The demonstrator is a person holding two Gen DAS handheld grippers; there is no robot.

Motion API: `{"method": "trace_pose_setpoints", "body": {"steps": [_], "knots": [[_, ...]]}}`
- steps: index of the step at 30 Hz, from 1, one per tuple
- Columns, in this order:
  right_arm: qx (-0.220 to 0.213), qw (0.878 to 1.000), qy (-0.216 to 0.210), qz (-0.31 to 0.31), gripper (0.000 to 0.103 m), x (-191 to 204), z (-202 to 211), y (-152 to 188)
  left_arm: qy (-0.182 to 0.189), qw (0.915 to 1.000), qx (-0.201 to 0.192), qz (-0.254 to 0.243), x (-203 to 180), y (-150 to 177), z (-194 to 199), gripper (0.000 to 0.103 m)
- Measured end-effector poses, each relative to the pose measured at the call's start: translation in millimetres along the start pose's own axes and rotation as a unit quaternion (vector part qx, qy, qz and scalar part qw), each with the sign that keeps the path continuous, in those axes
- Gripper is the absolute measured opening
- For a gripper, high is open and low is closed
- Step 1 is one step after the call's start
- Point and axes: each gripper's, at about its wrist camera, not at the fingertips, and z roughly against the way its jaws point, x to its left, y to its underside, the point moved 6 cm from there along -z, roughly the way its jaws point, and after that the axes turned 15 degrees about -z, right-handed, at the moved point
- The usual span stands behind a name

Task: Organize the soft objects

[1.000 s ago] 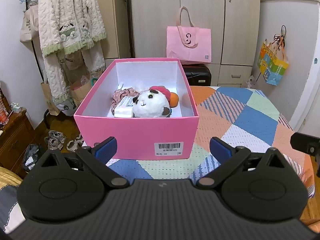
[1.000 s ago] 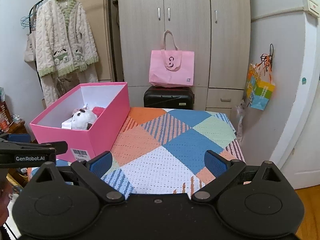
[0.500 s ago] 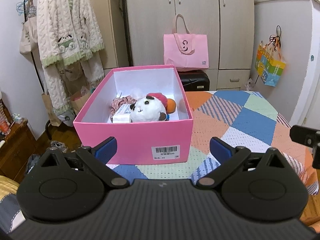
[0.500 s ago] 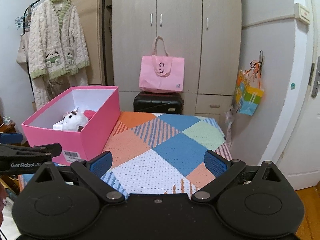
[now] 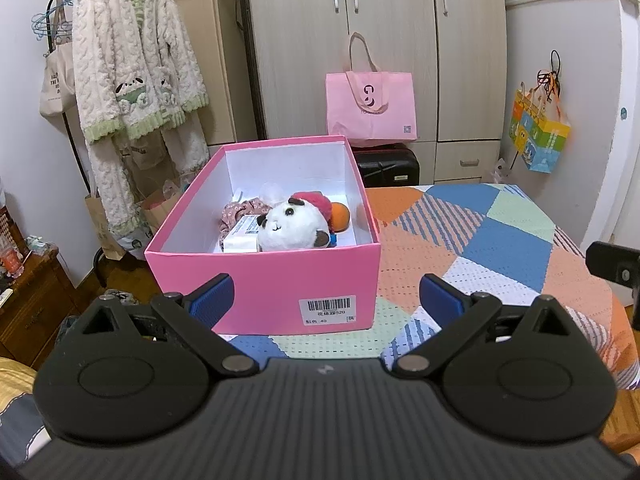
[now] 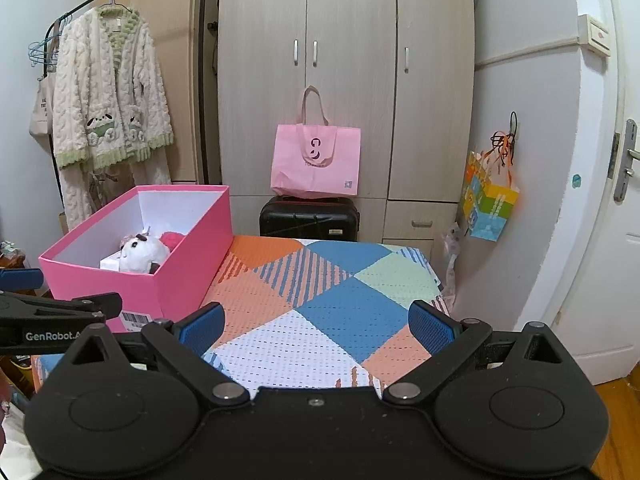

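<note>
A pink box (image 5: 260,284) stands on the patchwork table cloth (image 5: 480,240). Inside lie a white panda plush (image 5: 292,230), a red soft item (image 5: 316,202), an orange ball (image 5: 340,216), a pink patterned scrunchie (image 5: 236,212) and a white pack (image 5: 240,238). My left gripper (image 5: 326,298) is open and empty, just in front of the box's near wall. My right gripper (image 6: 316,326) is open and empty over the cloth (image 6: 340,300), right of the box (image 6: 160,280). The plush (image 6: 142,254) shows there too.
A pink tote bag (image 5: 370,108) sits on a black suitcase (image 5: 388,166) before the wardrobe (image 5: 360,40). A fluffy robe (image 5: 136,92) hangs at the left. A colourful bag (image 5: 540,136) hangs on the right wall. A door (image 6: 612,240) is far right.
Both grippers have drawn back and risen a little; the box and table look smaller and farther away. Both stay open and empty. Nothing in the box moved.
</note>
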Motion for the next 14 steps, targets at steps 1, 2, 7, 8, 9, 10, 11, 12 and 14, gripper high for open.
{"method": "trace_pose_setpoints", "body": {"steps": [1, 2, 7, 8, 9, 10, 11, 12, 14], "knots": [[0.000, 1.000, 0.000, 0.000, 0.100, -0.3, -0.2, 0.1, 0.000, 1.0000, -0.001, 0.001, 0.1, -0.1, 0.2, 0.100], [0.000, 1.000, 0.000, 0.000, 0.100, -0.2, -0.1, 0.1, 0.001, 1.0000, -0.002, 0.002, -0.1, -0.2, 0.7, 0.100], [0.000, 1.000, 0.000, 0.000, 0.100, -0.6, -0.2, -0.1, 0.002, 1.0000, -0.006, 0.002, 0.4, -0.6, 3.1, 0.100], [-0.001, 1.000, 0.000, 0.000, 0.100, -0.6, -0.2, -0.2, 0.002, 1.0000, -0.006, 0.003, 0.5, -0.6, 3.3, 0.100], [-0.001, 1.000, 0.000, 0.000, 0.100, -0.9, -0.4, -0.4, 0.002, 1.0000, -0.006, 0.002, 0.3, -0.6, 3.3, 0.100], [-0.001, 1.000, 0.001, -0.001, 0.100, -1.1, -0.4, -0.1, 0.001, 1.0000, -0.006, 0.003, 0.3, -0.6, 3.3, 0.100], [-0.001, 1.000, 0.002, -0.001, 0.100, -1.0, -0.6, 0.3, 0.001, 1.0000, -0.006, 0.003, 0.3, -0.6, 3.4, 0.100], [-0.001, 1.000, 0.002, -0.001, 0.100, -0.6, -1.0, 0.8, 0.001, 1.0000, -0.006, 0.003, -0.1, -0.9, 3.3, 0.100], [-0.002, 1.000, 0.003, -0.001, 0.100, -0.7, -1.3, 1.2, 0.000, 1.0000, -0.005, 0.003, 0.2, -0.7, 3.8, 0.100]]}}
